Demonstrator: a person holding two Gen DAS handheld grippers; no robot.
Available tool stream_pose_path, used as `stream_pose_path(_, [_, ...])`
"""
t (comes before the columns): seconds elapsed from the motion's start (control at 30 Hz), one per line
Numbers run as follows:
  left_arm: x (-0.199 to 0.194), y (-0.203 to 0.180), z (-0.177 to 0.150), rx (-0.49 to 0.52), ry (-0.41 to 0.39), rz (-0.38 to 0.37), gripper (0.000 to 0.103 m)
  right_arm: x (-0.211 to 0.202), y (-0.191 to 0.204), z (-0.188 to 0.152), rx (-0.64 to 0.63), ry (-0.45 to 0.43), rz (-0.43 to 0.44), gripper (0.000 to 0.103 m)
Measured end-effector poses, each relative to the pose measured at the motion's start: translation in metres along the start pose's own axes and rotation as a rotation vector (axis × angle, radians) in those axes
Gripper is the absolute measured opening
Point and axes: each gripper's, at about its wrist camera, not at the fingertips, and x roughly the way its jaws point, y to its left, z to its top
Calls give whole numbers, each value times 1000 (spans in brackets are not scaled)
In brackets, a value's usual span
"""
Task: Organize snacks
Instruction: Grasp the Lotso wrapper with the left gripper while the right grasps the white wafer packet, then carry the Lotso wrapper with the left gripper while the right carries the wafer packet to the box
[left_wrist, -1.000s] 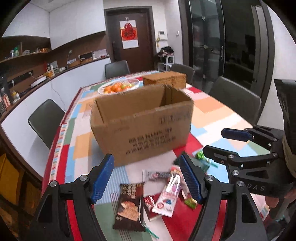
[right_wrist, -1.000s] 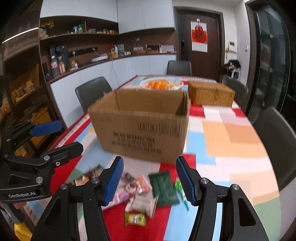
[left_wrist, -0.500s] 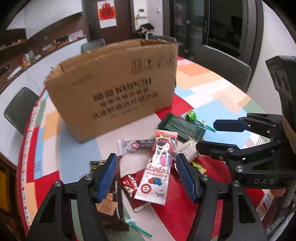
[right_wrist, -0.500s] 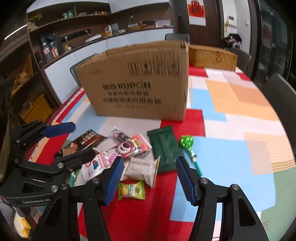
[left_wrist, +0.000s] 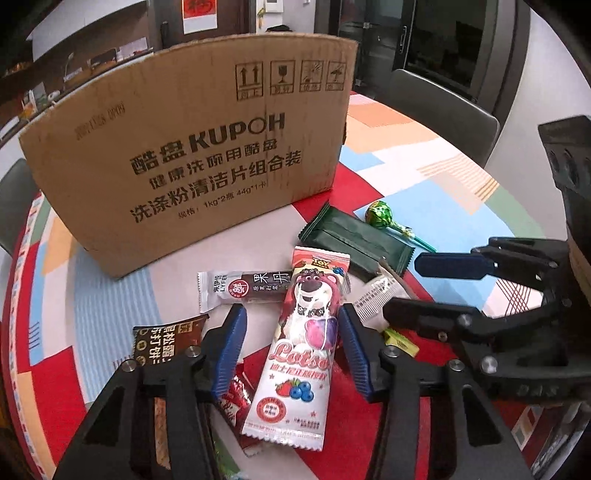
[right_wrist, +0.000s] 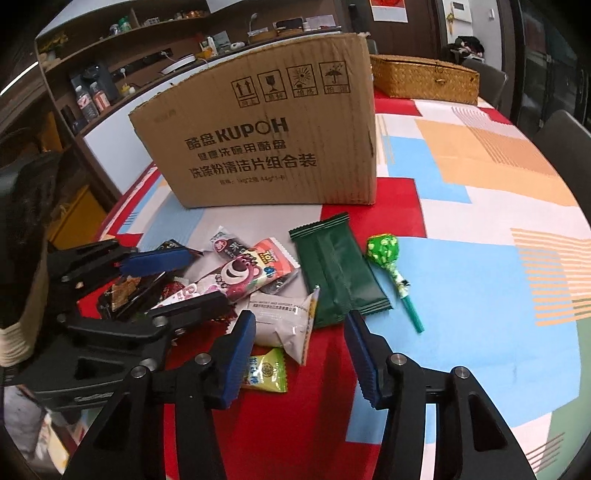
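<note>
Pink bear-print lollipop pack (left_wrist: 303, 343) lies between the closing pads of the left gripper (left_wrist: 291, 354), not yet pinched; centre on its midsection so it lifts level. Right gripper (right_wrist: 301, 354) is also closing, around the white pouch (right_wrist: 284, 321), nothing gripped; cardboard box (right_wrist: 266, 136) stands just beyond both.

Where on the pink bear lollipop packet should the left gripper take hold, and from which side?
Grip the pink bear lollipop packet across its narrow middle, coming from above. It lies flat and long, running lengthwise between the left gripper's closing jaws, so each pad meets a long edge; its ends overlap neighbouring snacks.
</note>
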Motion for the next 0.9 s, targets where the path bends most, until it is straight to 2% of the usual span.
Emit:
stream_pose_path(0.23, [11,7,1,-34,31,-21,41,12,-3,2,29,32,46,50])
stream_pose_path(0.3, [12,8,1,-44,36,-36,34,17,-4,2,45,43,66,50])
stream_pose_path(0.4, [12,11,0,-63,41,-40,31,23,-5,3,57,54,90,50])
stream_pose_path(0.63, [3,16,-5,-106,36,-12,28,33,-4,6,58,71,119,50])
stream_pose_path(0.9, [-11,14,-10,-155,5,11,27,35,9,4,-1,82,87,43])
